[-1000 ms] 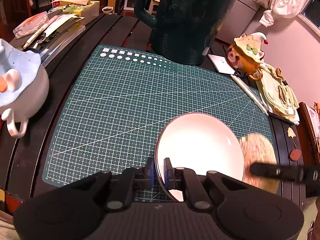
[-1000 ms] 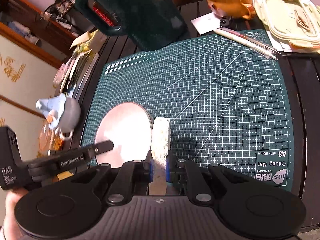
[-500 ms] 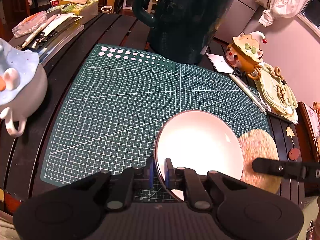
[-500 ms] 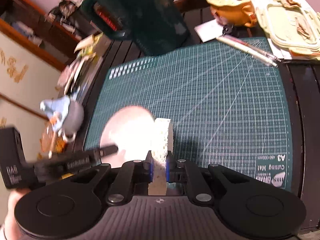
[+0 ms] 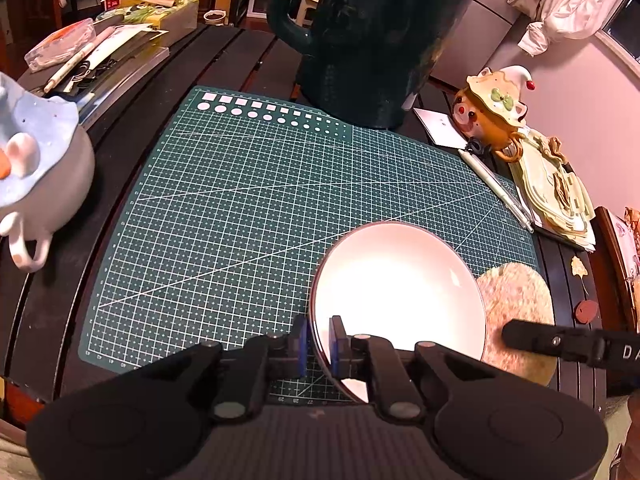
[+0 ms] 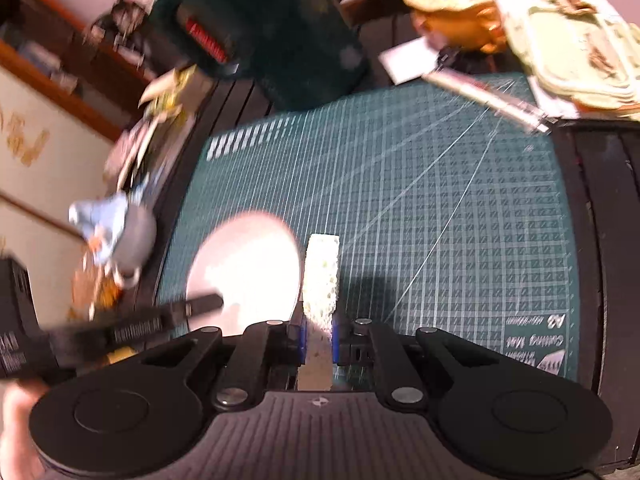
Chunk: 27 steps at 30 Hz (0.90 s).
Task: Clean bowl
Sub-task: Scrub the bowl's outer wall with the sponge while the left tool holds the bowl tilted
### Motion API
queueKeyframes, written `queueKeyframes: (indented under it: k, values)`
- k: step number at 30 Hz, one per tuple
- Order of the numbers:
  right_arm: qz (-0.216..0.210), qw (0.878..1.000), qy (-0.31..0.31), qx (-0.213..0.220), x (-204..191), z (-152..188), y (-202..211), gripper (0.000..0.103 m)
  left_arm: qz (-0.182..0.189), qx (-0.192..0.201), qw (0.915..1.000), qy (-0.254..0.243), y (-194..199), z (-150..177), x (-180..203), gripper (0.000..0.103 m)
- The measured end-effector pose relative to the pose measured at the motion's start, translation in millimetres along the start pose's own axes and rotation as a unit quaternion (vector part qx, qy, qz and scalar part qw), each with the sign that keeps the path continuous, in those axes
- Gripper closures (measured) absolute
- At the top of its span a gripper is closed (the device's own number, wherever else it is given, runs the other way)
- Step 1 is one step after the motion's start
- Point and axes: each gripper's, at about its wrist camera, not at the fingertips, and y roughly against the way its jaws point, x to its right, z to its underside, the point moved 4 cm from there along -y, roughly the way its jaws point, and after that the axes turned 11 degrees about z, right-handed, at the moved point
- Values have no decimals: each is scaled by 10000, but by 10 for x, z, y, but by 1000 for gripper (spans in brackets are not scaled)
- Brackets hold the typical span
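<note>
A white bowl (image 5: pixel 400 292) with a dark rim sits on the green cutting mat (image 5: pixel 248 216), tilted up toward me. My left gripper (image 5: pixel 318 344) is shut on the bowl's near rim. In the left wrist view a round yellow sponge (image 5: pixel 516 312) stands just right of the bowl, with a black finger (image 5: pixel 560 346) of the other gripper across it. The right wrist view is blurred: my right gripper (image 6: pixel 319 338) is shut on the sponge (image 6: pixel 320 276), seen edge-on beside the bowl (image 6: pixel 248 268). The left gripper (image 6: pixel 200 304) reaches in at the bowl's near left.
A big dark green jug (image 5: pixel 380 40) stands at the mat's far edge. A blue-grey figurine cup (image 5: pixel 36 176) sits left of the mat. At the right lie an orange ceramic figure (image 5: pixel 496 116), a pen (image 5: pixel 496 188) and a stack of pale green plates (image 5: pixel 556 196). Papers clutter the far left.
The right gripper with the sponge has shifted slightly and its view has blurred with motion. The left gripper and bowl have held still.
</note>
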Motion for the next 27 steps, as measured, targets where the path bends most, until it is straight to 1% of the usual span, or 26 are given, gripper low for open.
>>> queueKeyframes:
  k: [3, 5, 8, 10, 11, 13, 15, 18, 20, 21, 24, 26, 27]
  values:
    - [-42, 9995, 217, -246, -48, 79, -85, 92, -5, 2, 10000, -7, 0, 2, 5, 93]
    - [10, 9988, 310, -367, -77, 116, -144, 93, -7, 2, 10000, -10, 0, 2, 7, 93]
    - [-96, 9997, -6, -211, -18, 64, -75, 93, -4, 4, 10000, -4, -1, -1, 4, 93]
    - [-248, 9993, -292, 22, 51, 2, 45, 93, -3, 8, 10000, -7, 0, 6, -6, 93]
    - [-278, 9990, -345, 52, 62, -10, 60, 93, -3, 8, 10000, -9, 1, 8, -8, 93]
    - [-271, 9988, -413, -8, 80, -6, 17, 92, -7, 10, 10000, -11, 3, 10, -8, 93]
    - [-294, 9982, -482, -217, 91, 26, -108, 92, 2, 0, 10000, -26, 6, 5, -19, 93]
    - [-399, 9947, -784, -526, 169, 36, -237, 92, 11, -9, 10000, -22, 6, -1, -20, 93]
    - [-530, 9922, -1008, -506, 230, 14, -208, 92, 13, -10, 10000, -17, 5, -1, -17, 93]
    - [-586, 9916, -1087, -389, 251, -16, -143, 92, 10, -10, 10000, -22, 5, -1, -14, 93]
    - [-602, 9925, -1051, -189, 220, -47, -53, 92, 0, -5, 10000, -34, 5, 1, -8, 93]
    - [-583, 9929, -1011, -212, 189, -36, -83, 92, -2, -3, 10000, -31, 2, -1, -2, 93]
    - [-547, 9929, -1009, -300, 183, -22, -134, 92, -3, -3, 10000, -27, 1, -1, 0, 93]
